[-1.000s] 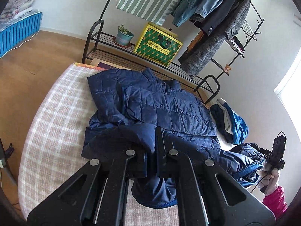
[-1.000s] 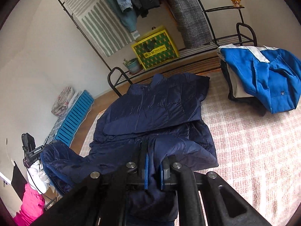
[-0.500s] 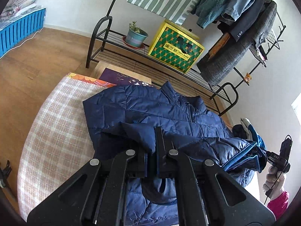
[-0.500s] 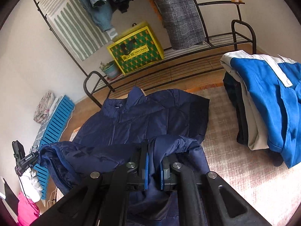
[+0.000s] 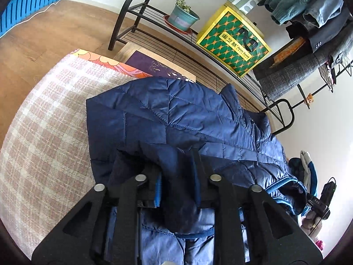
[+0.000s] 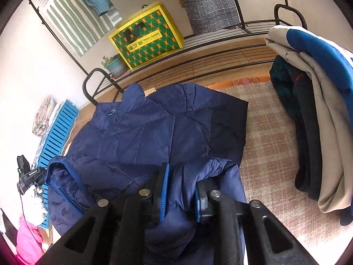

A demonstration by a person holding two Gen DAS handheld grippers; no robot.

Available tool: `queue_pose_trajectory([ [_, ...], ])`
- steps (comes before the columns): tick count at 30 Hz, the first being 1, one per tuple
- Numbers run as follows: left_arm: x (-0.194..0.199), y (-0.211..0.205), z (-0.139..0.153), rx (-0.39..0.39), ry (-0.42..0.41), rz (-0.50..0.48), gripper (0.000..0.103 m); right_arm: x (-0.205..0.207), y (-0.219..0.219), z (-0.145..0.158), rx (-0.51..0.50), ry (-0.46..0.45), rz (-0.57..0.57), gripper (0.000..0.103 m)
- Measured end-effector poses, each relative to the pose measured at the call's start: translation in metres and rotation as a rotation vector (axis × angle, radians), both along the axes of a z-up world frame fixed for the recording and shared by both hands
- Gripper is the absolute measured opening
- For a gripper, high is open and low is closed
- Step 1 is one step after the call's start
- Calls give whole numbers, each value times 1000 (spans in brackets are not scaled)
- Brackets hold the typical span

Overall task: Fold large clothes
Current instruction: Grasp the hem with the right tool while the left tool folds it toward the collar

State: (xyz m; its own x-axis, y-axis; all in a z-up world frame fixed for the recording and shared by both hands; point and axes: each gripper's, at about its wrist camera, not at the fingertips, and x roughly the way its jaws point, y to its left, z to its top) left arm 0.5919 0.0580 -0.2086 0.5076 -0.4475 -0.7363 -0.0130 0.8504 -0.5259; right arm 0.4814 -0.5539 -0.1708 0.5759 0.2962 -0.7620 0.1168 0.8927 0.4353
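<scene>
A navy quilted puffer jacket lies on the plaid bedspread, collar toward the far edge. It also shows in the right wrist view. My left gripper has its jaws parted, with the jacket's bottom hem lying loosely between them, folded up over the body. My right gripper also has its jaws parted, with the hem's other corner draped between the blue pads. The hem hangs in a raised fold between both grippers.
A pile of blue, grey and dark clothes sits on the bed at right. Beyond the bed stands a black metal rack with a yellow-green box, a potted plant and hanging coats. A blue crate stands on the floor.
Both grippers carried the hem forward over the jacket toward the collar. Their jaws, shut on the fabric before, now stand parted.
</scene>
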Motion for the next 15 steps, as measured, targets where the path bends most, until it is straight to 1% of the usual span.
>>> queue_pose_trajectory([
  [2, 0, 10, 13, -37, -20, 17, 50, -7, -9, 7, 22, -22, 3, 32],
  [3, 0, 15, 22, -45, -36, 26, 56, -10, -13, 11, 25, -32, 6, 34],
  [4, 0, 21, 30, -44, -54, 39, 67, -13, -17, 14, 23, -41, 2, 42],
  [5, -1, 27, 39, -44, -77, 51, 69, -19, -21, 18, 20, -50, -8, 52],
  [6, -2, 32, 46, -42, -100, 53, 69, -24, -25, 22, 15, -67, -17, 55],
  [7, -4, 37, 51, -25, -119, 53, 69, -28, -28, 27, 4, -89, -20, 55],
  [9, -4, 39, 54, 55, -137, 23, 69, -34, -29, 31, -43, -107, -14, 56],
  [12, -4, 28, 42, 169, -108, -89, 69, -32, -23, 28, -113, -74, 23, 56],
  [13, -6, 25, 36, 214, -105, -103, 69, -30, -19, 24, -136, -61, 37, 56],
  [14, -7, 21, 30, 238, -101, -120, 69, -28, -15, 21, -159, -54, 54, 56],
  [15, -6, 17, 23, 242, -87, -140, 69, -25, -10, 19, -182, -49, 71, 56],
])
